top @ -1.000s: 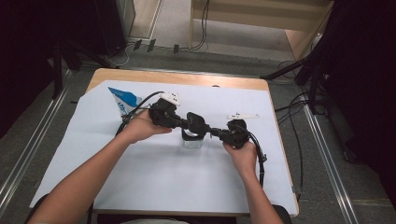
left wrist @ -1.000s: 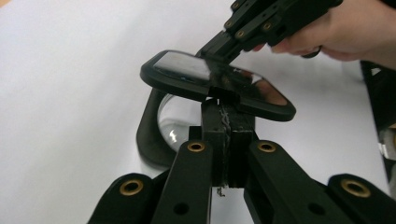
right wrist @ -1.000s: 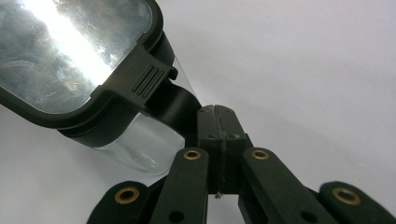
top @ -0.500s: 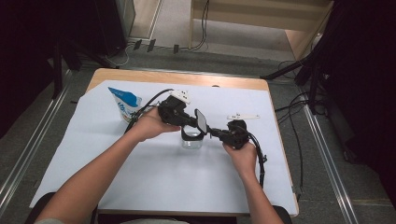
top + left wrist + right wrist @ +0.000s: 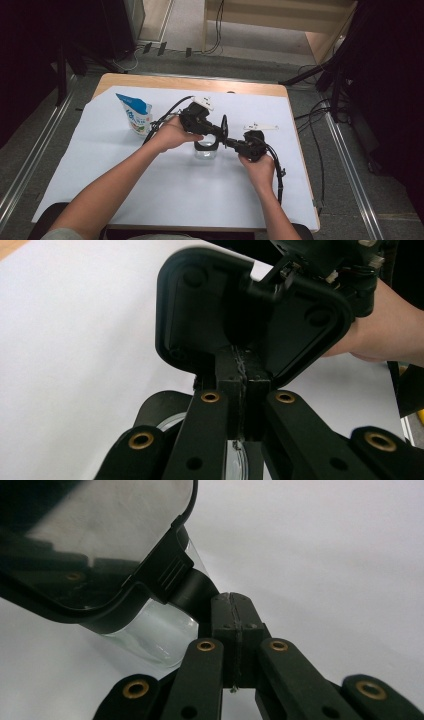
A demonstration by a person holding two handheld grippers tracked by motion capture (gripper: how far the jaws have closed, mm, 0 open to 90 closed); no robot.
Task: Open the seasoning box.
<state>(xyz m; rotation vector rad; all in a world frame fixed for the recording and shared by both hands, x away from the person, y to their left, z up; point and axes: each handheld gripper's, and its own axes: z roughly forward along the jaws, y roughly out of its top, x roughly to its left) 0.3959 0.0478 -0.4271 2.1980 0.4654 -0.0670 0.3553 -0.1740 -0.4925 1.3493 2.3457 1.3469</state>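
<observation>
Container: clear container (image 5: 205,151) with a black rim, standing upright on the white sheet (image 5: 100,165) near the middle of the table (image 5: 165,81), between the two hands; seen from the right gripper view (image 5: 150,630) its wall is transparent glass or plastic.
Contents: whether anything lies inside the container cannot be told; the clear wall shows only the pale sheet through it.
Lid: black lid (image 5: 224,126) with a see-through panel, tipped up on edge above the container's rim, attached by a black hinge piece at the right side; its underside faces the left gripper view (image 5: 200,315), its glossy panel faces the right gripper view (image 5: 90,535).
Left gripper: left gripper (image 5: 210,127) has its jaws pressed together on the lower edge of the raised lid (image 5: 242,365), holding it up.
Right gripper: right gripper (image 5: 235,143) has its jaws pressed together (image 5: 235,610) on the black hinge tab at the container's rim, low beside the clear wall.
Pouch: blue-and-white pouch (image 5: 135,114) standing upright on the sheet, well to the left of the container, top open; what is in it cannot be seen.
Hands: left hand (image 5: 172,135) and right hand (image 5: 260,167) each wrap a gripper body, close on either side of the container.
</observation>
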